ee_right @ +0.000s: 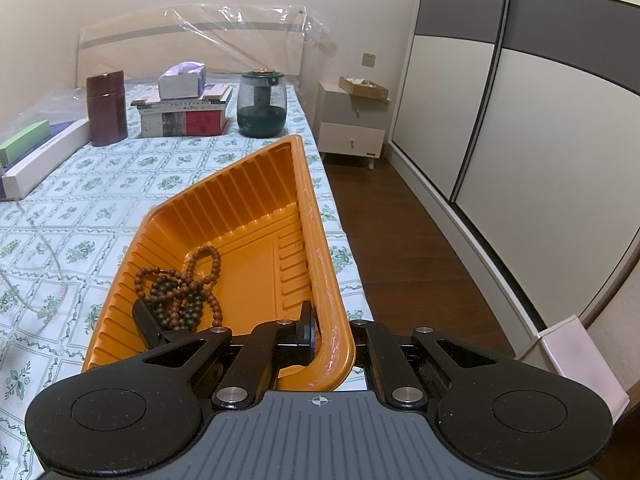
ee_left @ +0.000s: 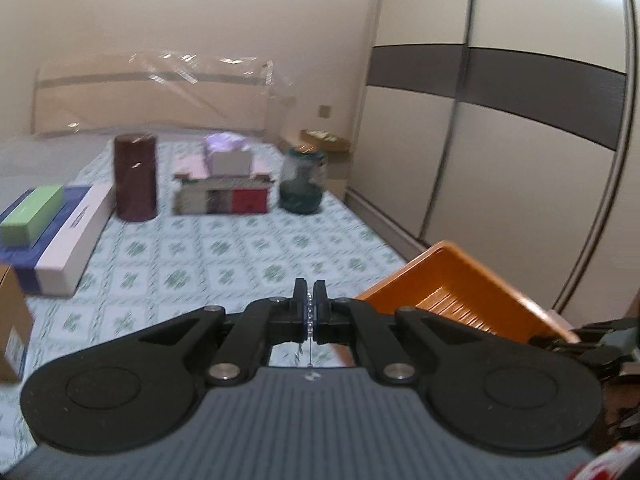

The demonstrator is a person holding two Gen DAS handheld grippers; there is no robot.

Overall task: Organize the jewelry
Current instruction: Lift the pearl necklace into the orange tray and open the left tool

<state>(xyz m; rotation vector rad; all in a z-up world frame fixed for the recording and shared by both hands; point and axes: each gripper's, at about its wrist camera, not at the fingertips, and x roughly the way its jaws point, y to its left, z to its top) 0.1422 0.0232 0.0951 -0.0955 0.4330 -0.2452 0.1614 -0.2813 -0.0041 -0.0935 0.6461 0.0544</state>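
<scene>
Chain [ee_left: 309, 316] hangs pinched in your left claw [ee_left: 309, 300] above the bed; right claw [ee_right: 326, 330] clamps the tray [ee_right: 320, 240] rim. Swing it and the thin chain slips, or the tray tips its beads [ee_right: 180, 288].

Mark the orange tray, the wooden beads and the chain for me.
orange tray [ee_right: 256, 184]: right wrist view, ribbed far wall.
wooden beads [ee_right: 180, 292]: right wrist view, middle of pile.
chain [ee_left: 309, 312]: left wrist view, between fingers.

A home bedroom. A floral-sheeted bed [ee_right: 120, 184] with pale plastic-wrapped headboard [ee_right: 188, 46] lies at twelve o'clock. Apparently a sliding-door wardrobe [ee_right: 520, 120] stands at two o'clock.
</scene>
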